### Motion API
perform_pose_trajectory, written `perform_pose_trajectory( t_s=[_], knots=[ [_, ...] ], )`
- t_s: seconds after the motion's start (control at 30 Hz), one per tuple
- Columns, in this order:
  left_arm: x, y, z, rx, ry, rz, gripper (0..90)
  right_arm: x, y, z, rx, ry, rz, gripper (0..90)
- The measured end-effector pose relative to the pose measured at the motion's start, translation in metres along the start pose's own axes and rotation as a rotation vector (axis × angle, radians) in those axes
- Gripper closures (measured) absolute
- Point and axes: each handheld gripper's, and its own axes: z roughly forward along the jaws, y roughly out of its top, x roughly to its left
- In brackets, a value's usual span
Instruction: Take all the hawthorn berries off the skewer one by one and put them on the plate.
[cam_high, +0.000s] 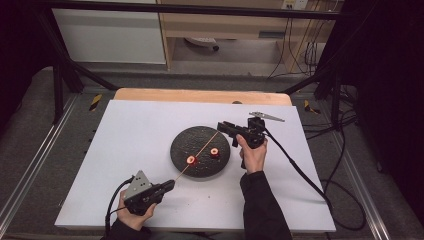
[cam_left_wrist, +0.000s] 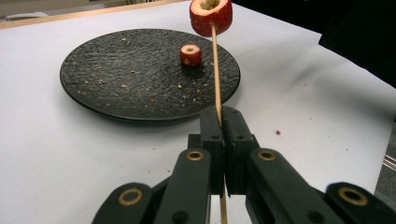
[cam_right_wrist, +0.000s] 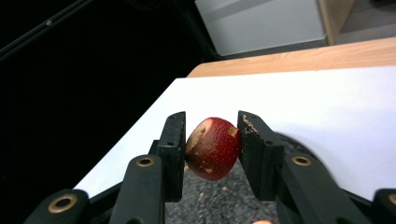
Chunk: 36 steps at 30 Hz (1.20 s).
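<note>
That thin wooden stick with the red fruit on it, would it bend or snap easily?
The skewer looks very thin, so it probably flexes and could snap. Shut in the left claw at one end, with a fruit piece threaded farther along, it likely wobbles.

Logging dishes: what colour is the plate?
Black, rough-textured plate; clearest in the left gripper view.

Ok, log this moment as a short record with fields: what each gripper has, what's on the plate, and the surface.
left gripper: shut on skewer, one red fruit piece threaded on it
right gripper: shut on another red fruit, above the plate's edge
plate: black, round, crumbs on it, one cored fruit piece lying on it
surface: white table
</note>
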Motion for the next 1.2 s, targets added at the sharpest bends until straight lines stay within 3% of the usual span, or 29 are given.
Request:
perform_pose_trajectory(
  t_s=[0.27, 0.83, 1.03, 1.2],
  knots=[
    [0.005, 0.001, -0.004, -0.015, 0.014, -0.016, 88.0, -0.011, 0.000, 0.002, 0.012, -0.054, -0.008, 64.0],
    [0.005, 0.000, -0.002, -0.001, 0.012, -0.017, 88.0, -0.036, -0.057, 0.060, 0.202, -0.127, -0.014, 63.5],
    [0.005, -0.001, -0.001, 0.003, 0.012, -0.014, 88.0, -0.040, -0.063, 0.064, 0.215, -0.155, -0.028, 62.4],
    [0.005, -0.001, -0.001, 0.006, 0.011, -0.014, 88.0, -0.036, -0.058, 0.059, 0.195, -0.159, -0.054, 52.4]
  ],
)
